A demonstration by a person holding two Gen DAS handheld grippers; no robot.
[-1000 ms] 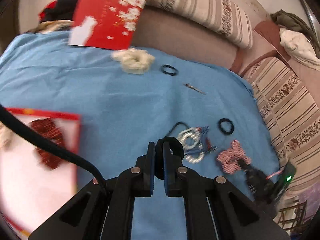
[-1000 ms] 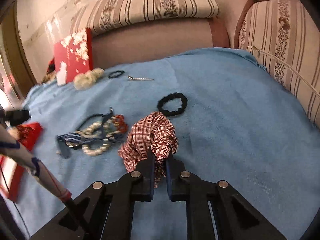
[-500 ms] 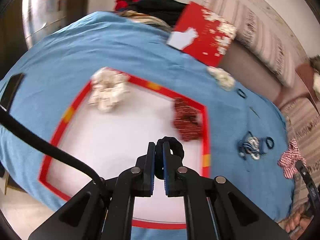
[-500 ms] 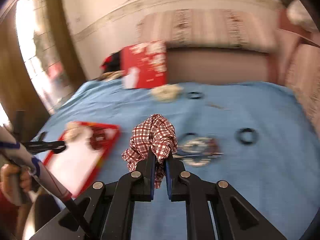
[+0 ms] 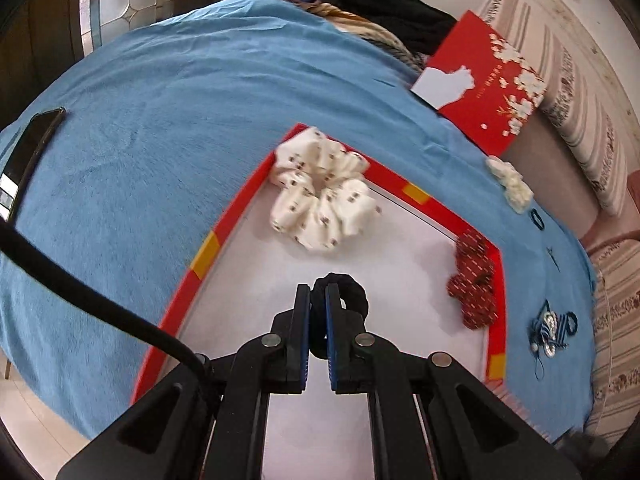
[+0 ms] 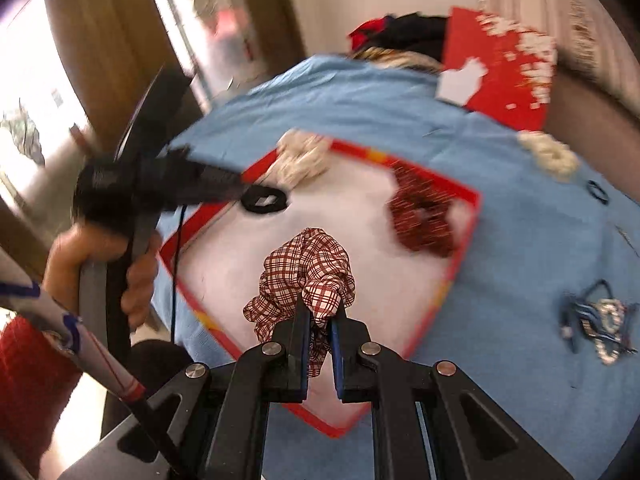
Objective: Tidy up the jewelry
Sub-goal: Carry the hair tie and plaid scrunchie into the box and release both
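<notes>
My left gripper (image 5: 318, 294) is shut on a black hair tie (image 5: 347, 292) and hangs over the white inside of a red-rimmed box tray (image 5: 208, 246). A cream patterned scrunchie (image 5: 324, 200) and a dark red scrunchie (image 5: 474, 280) lie in the tray. My right gripper (image 6: 319, 312) is shut on a red plaid scrunchie (image 6: 310, 268), held above the same tray (image 6: 464, 256). In the right wrist view the left gripper (image 6: 240, 190) shows at the tray's left edge with the black hair tie (image 6: 265, 201), held by a hand (image 6: 136, 276).
A red floral box lid (image 5: 486, 88) leans at the back. On the blue cloth (image 5: 160, 120) lie a fluffy cream scrunchie (image 5: 512, 184), a small black tie (image 5: 537, 218), a hair pin (image 5: 554, 256) and a beaded blue tangle (image 5: 550, 328). A phone (image 5: 28, 152) sits far left.
Both grippers swung left from the loose pile on the cloth to above the tray, each still clamping its item. The left gripper sank a little closer to the tray.
</notes>
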